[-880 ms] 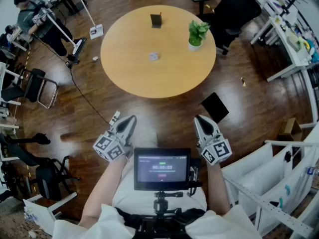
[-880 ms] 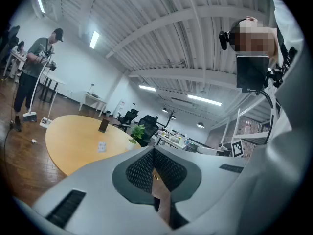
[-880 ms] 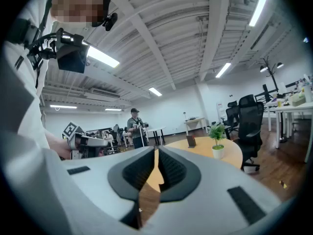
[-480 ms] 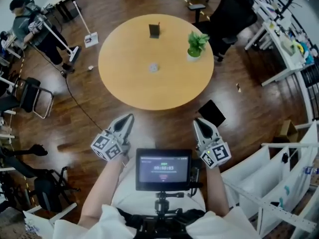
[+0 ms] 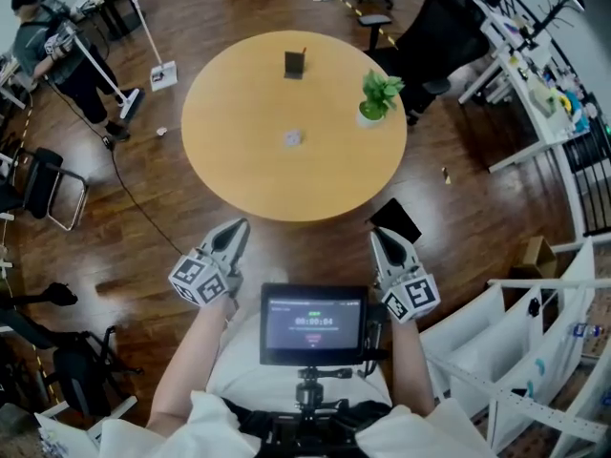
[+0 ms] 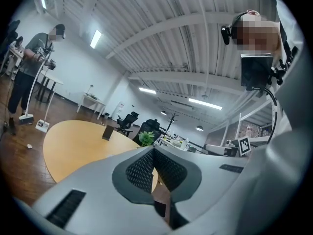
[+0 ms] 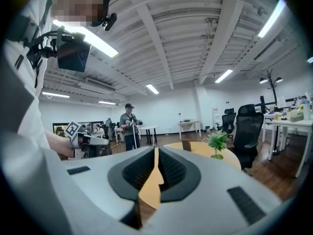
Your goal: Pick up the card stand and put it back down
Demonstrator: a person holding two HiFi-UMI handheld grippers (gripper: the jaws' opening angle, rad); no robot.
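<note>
The card stand (image 5: 294, 64) is a small dark upright piece on the far side of the round wooden table (image 5: 239, 170). It also shows in the left gripper view (image 6: 108, 132) and in the right gripper view (image 7: 186, 145). My left gripper (image 5: 240, 226) and my right gripper (image 5: 378, 238) hover over the floor just short of the table's near edge, well away from the stand. Both are shut with nothing between the fingers. The left gripper's tips (image 6: 152, 149) and the right gripper's tips (image 7: 156, 150) point roughly level toward the table.
A potted plant (image 5: 379, 93) stands right of the stand and a small grey object (image 5: 292, 138) lies mid-table. A black flat panel (image 5: 395, 220) lies on the floor by my right gripper. A person with a mop (image 5: 52, 41) stands far left. Office chairs (image 5: 449, 27) and white desks (image 5: 535, 93) stand at the right.
The table has drawn nearer and lower in the head view. Both grippers stay shut and sit closer to its near edge.
</note>
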